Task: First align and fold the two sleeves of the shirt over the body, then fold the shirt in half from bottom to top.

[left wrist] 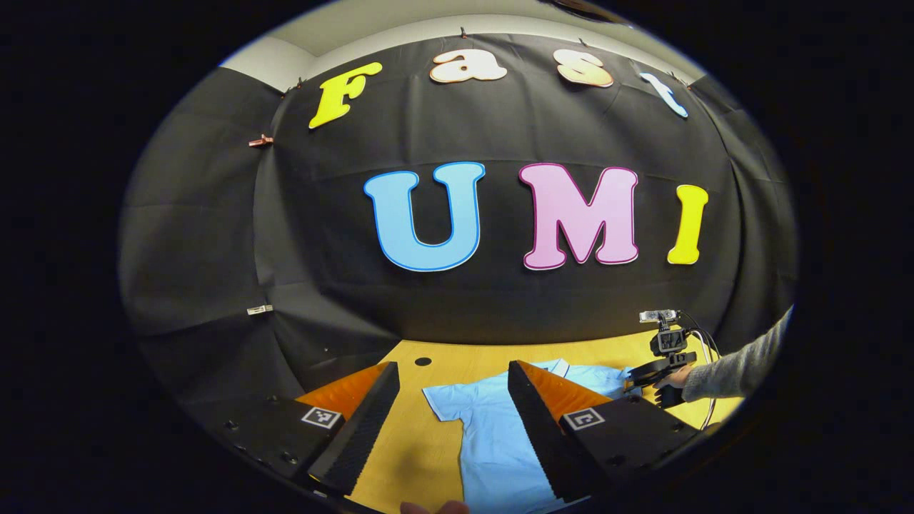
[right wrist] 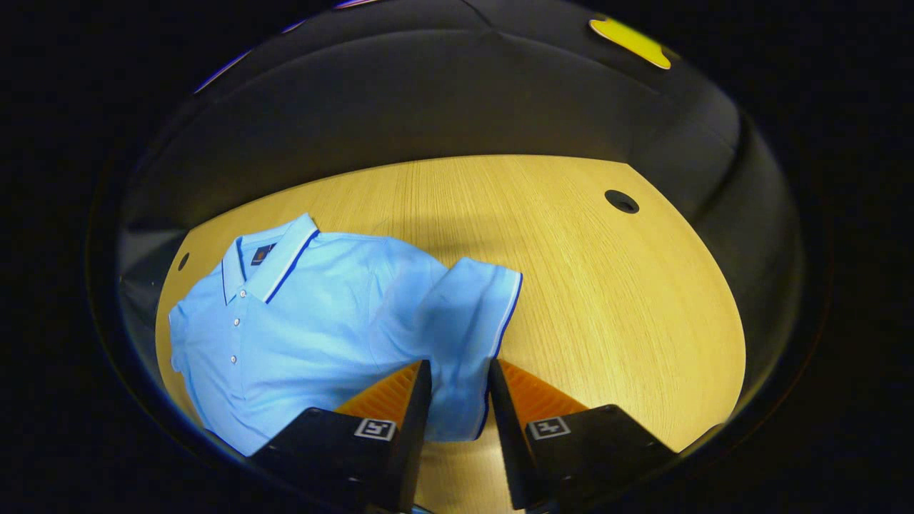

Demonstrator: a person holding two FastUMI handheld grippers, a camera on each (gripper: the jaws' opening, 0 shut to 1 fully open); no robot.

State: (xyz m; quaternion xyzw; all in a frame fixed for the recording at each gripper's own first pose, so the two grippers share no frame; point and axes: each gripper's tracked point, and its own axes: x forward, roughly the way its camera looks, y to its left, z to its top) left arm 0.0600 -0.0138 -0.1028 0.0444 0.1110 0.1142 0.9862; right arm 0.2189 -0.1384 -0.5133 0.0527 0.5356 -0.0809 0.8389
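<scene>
- A light blue shirt (right wrist: pixel 300 321) lies on a yellow wooden table (right wrist: pixel 607 300), buttons up, with its collar (right wrist: pixel 268 260) at the far end.
- In the right gripper view the shirt sits on the left part of the table, and the right part is bare wood.
- One short sleeve (right wrist: pixel 464 335) with a dark blue edge sticks out to the right of the shirt body.
- The right gripper (right wrist: pixel 457 378) is down low at that sleeve. Its two fingers stand a little apart with the sleeve cloth between them. I cannot tell if both fingers press on the cloth.
- A small round hole (right wrist: pixel 621 201) shows in the table, far right.
- In the left gripper view the left gripper (left wrist: pixel 453 389) is up above the near side of the table. Its fingers are spread wide and hold nothing.
- Between those fingers you can see the shirt's other sleeve (left wrist: pixel 446 400) lying flat on the wood.
- Far off on the right of that view, a hand (left wrist: pixel 671 385) in a grey sleeve (left wrist: pixel 742 368) holds the other gripper at the shirt's far side.
- Black cloth hangs behind the table.
</scene>
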